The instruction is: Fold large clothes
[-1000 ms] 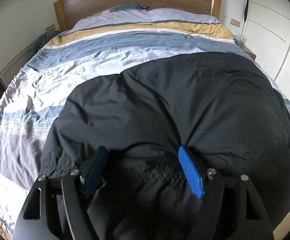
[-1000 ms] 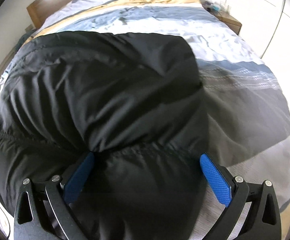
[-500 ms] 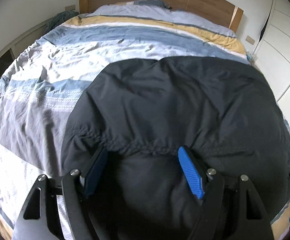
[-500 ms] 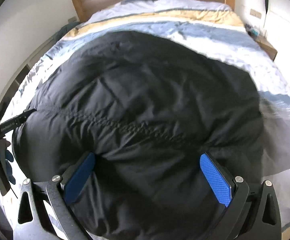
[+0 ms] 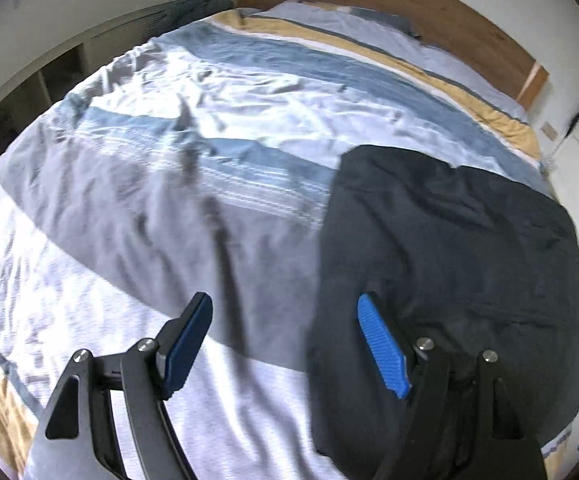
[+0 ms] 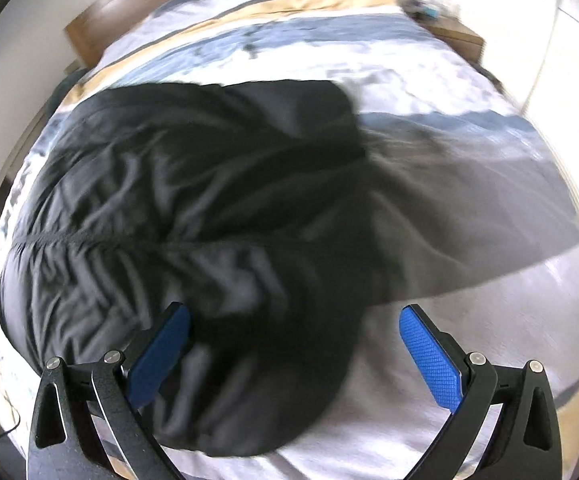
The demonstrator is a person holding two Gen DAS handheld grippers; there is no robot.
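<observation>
Black jacket (image 5: 449, 248) lies folded on the bed (image 5: 169, 200); both grippers (image 5: 285, 340) (image 6: 293, 348) hover spread, holding nothing, probably between folds.

Between my right tongs' (image 6: 295, 356) bright blue pads lies a plain black garment (image 6: 193, 216). Beyond it, the bedcover (image 5: 137, 168) runs in bands of white, grey, blue and mustard yellow. Past my left tongs (image 5: 285, 340), also blue-padded on black arms, stands a brown wooden headboard (image 5: 429, 4).
</observation>
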